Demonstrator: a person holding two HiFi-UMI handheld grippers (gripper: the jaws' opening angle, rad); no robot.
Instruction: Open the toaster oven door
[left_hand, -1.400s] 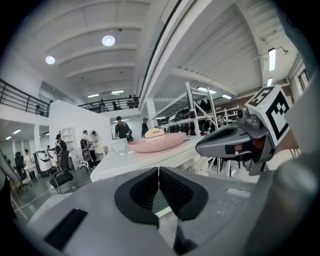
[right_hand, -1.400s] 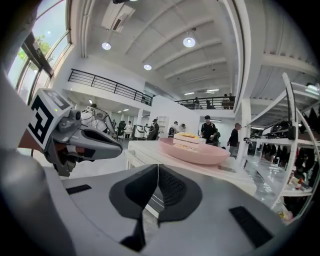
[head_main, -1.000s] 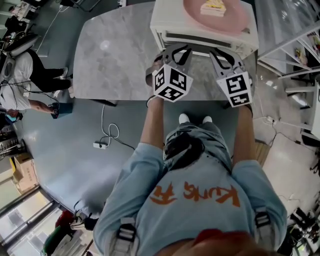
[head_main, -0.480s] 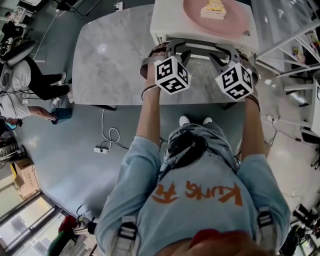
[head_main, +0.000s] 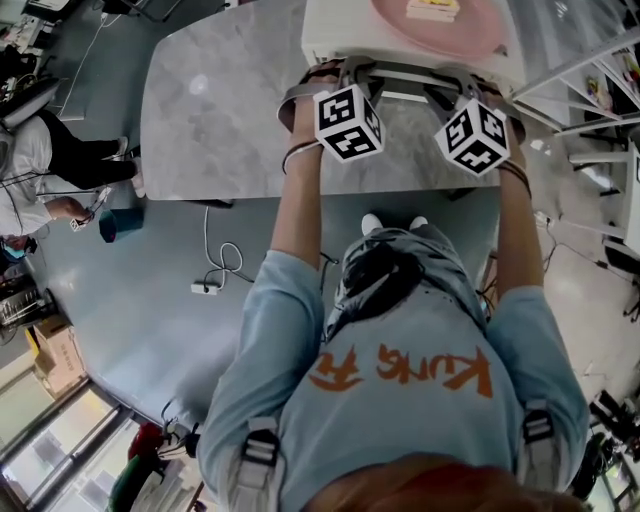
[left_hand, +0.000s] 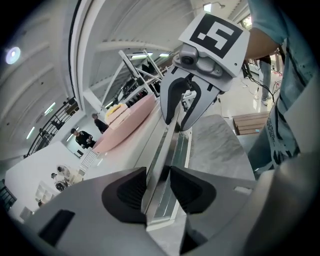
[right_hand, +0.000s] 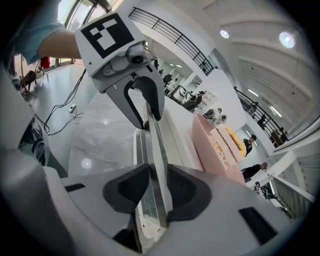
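The left gripper (left_hand: 158, 187) and right gripper (right_hand: 159, 187), jaws just opened, straddle the toaster oven door handle (left_hand: 167, 145); neither clamps it.

On my screens the toaster oven (head_main: 318, 40) is creamy white and its door handle (left_hand: 162, 155) is a bare silver strip. A pale pink plate (head_main: 470, 35) lies on top, carrying a cake slice (head_main: 432, 9) in cream and yellow. The desk (head_main: 220, 110) is light grey marble with soft white veining. The marker cube (head_main: 348, 122) on the left gripper (left_hand: 159, 187), like its twin on the right gripper (right_hand: 156, 189), shows black squares on white. The fingers (left_hand: 131, 192) are mid-grey with charcoal pads. The person's shirt (head_main: 400, 340) is light blue with orange lettering, and the floor (head_main: 130, 300) is a dull blue-grey
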